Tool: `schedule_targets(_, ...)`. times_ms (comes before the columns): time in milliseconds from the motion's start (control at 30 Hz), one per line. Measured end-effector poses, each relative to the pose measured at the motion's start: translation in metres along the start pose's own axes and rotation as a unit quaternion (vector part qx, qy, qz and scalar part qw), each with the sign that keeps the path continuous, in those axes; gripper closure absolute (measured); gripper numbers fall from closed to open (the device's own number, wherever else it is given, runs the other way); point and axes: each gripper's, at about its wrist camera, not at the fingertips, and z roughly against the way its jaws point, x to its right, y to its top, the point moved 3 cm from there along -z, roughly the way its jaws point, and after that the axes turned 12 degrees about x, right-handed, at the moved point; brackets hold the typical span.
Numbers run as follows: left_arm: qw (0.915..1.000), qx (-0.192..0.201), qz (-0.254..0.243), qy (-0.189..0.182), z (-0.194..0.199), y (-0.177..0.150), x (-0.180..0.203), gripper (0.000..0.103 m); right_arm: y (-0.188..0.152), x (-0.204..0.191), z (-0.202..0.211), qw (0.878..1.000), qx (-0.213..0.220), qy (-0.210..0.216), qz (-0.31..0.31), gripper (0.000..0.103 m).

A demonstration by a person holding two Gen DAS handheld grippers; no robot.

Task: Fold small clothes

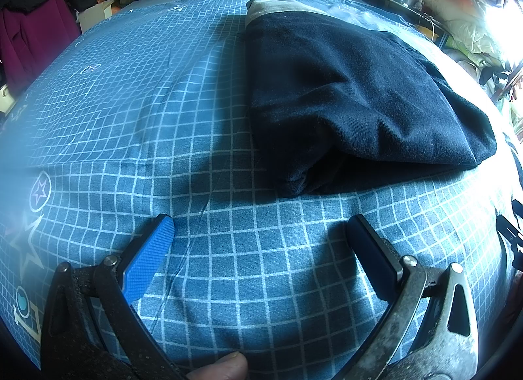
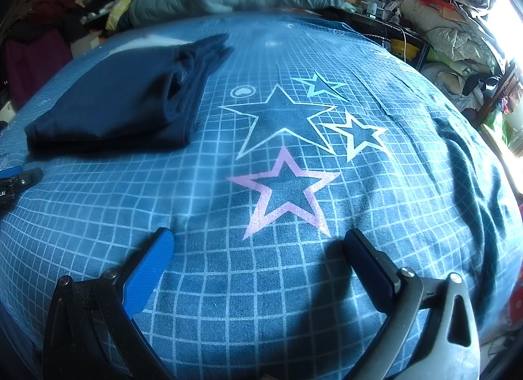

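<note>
From the left wrist camera, my left tool (image 1: 258, 242) sits low over the bed (image 1: 130, 92) with its fingers spread apart and nothing between them. The dark garment (image 1: 353, 95) lies folded just ahead and to the right, flat on the grid cover, apart from the tool.

From the right wrist camera, my right tool (image 2: 258, 249) is likewise spread and empty, over a pink star print (image 2: 284, 190). The garment lies well off to the left, so I judge this fold done.
</note>
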Motion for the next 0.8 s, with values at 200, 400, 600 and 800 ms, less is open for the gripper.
schedule_targets(200, 1.0000, 0.000, 0.000, 0.000, 0.000, 0.000, 0.000, 0.000, 0.000, 0.000, 0.000, 1.000, 0.000, 0.001, -0.001, 0.000)
schedule_targets(400, 1.0000, -0.001, 0.000, 0.000, -0.001, 0.000, 0.000, 0.000, 0.000, -0.001, 0.001, 1.000, 0.001, 0.002, -0.003, 0.000)
schedule_targets(600, 1.0000, -0.001, 0.000, 0.001, -0.001, 0.000, 0.000, 0.000, 0.003, 0.005, 0.001, 1.000, -0.018, 0.017, -0.008, 0.000)
schedule_targets(800, 1.0000, -0.001, 0.000, 0.000, -0.001, 0.000, 0.000, 0.000, 0.002, 0.025, 0.012, 1.000, -0.020, -0.016, 0.012, 0.000)
